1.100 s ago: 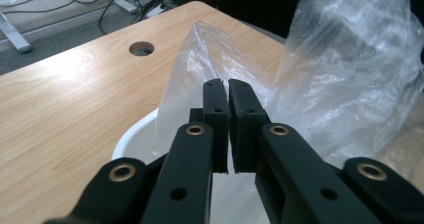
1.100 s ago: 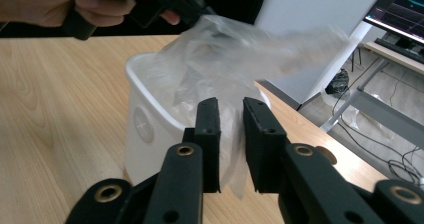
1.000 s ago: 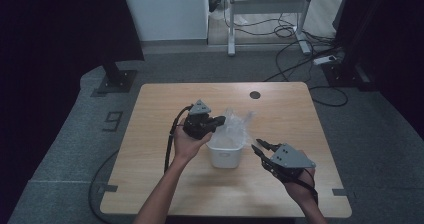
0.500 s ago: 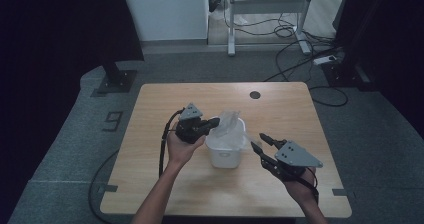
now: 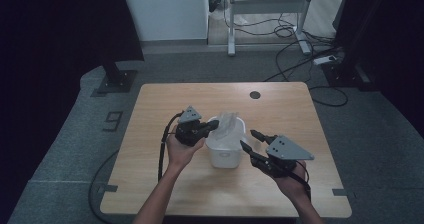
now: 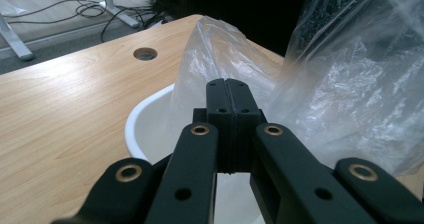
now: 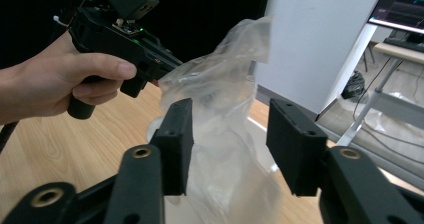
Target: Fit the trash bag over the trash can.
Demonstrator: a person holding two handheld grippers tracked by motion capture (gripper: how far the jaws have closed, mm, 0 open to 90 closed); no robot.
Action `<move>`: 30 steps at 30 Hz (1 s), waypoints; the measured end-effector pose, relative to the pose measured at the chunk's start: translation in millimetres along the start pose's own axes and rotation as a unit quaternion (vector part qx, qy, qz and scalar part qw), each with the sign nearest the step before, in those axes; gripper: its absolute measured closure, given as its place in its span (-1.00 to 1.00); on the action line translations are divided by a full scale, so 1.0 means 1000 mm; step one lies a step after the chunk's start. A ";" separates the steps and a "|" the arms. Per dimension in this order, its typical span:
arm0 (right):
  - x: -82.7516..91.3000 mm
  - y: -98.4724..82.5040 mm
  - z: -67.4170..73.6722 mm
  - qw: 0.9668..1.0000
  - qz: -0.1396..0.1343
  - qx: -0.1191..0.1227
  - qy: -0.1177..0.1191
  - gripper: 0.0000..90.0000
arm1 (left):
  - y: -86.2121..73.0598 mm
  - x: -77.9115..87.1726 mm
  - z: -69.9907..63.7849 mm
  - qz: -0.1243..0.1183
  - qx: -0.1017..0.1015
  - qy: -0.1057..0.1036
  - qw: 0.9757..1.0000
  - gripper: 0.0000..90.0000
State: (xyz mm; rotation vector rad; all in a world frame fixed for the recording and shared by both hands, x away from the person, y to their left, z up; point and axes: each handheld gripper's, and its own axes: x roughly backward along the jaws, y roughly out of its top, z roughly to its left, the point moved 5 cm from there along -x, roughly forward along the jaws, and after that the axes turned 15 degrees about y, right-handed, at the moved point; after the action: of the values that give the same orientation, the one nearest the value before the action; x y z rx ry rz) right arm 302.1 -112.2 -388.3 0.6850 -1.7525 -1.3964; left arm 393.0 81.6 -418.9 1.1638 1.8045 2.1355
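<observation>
A small white bin (image 5: 223,154) stands mid-table with a clear plastic bag (image 5: 228,123) rising crumpled out of it. My left gripper (image 5: 214,125) reaches in from the bin's left and is shut on the bag's upper edge. In the left gripper view its closed jaws (image 6: 231,86) sit over the bin's rim (image 6: 131,129), with the bag's film (image 6: 345,99) around them. My right gripper (image 5: 249,139) hovers just right of the bin, open. Its jaws have just been opening. In the right gripper view (image 7: 232,116) the bag (image 7: 225,99) stands beyond the gap, untouched by the pads (image 7: 179,134).
The wooden table (image 5: 150,109) has a round cable hole (image 5: 255,94) at the back. A cable (image 5: 162,154) trails from my left gripper off the front edge. Beyond the table are a white panel (image 5: 165,9), a desk frame (image 5: 270,6) and floor cables (image 5: 300,66).
My right gripper has lifted a little toward the bin and its jaws have spread wider. The bag now stands narrower and taller. The left gripper has barely shifted.
</observation>
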 end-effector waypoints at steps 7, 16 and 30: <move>-0.020 0.006 0.006 1.000 0.001 -0.007 0.000 0.07 | -0.002 0.000 -0.001 -0.008 0.002 0.003 1.000 1.00; -0.041 0.004 0.001 0.998 0.010 -0.054 -0.008 0.03 | -0.006 0.002 -0.003 -0.013 0.005 0.001 1.000 1.00; -0.054 -0.001 -0.003 0.998 0.002 -0.068 -0.009 0.57 | -0.009 0.005 -0.006 -0.021 0.003 0.000 1.000 1.00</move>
State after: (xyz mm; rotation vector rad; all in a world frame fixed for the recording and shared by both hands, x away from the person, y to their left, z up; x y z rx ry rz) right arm 334.1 -70.5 -401.7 0.5956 -1.6545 -1.5086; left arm 382.8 82.1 -424.4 1.1169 1.8207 2.1083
